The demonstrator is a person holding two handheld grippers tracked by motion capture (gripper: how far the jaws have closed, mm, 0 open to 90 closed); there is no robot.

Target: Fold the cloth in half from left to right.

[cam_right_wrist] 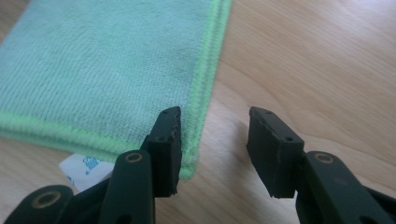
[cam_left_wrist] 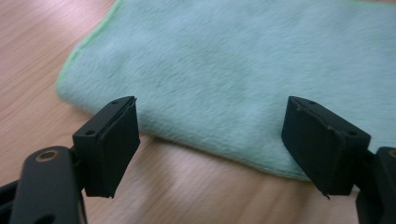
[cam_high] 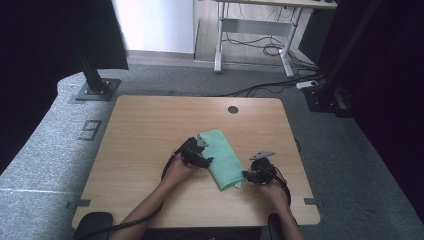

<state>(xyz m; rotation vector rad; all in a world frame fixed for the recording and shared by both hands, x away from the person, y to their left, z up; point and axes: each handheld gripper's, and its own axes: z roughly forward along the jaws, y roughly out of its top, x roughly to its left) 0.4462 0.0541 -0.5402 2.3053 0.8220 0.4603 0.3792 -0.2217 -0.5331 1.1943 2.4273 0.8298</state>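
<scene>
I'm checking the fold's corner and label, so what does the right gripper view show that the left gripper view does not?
The right gripper view alone shows the bright green stitched hem, a folded corner and a white label poking out beneath it, with the right gripper open at that corner. The left gripper view alone shows the cloth's fluffy side and a rounded edge, beyond the open left gripper. Both show the green cloth lying flat on the wooden table, with nothing between the jaws.

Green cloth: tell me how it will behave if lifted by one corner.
The green cloth looks like soft, fuzzy fabric, so it would probably droop rather than hold shape. It lies folded in layers, so a one-corner lift would likely unfold it. On the smooth wooden table, a push would probably bunch it.
</scene>
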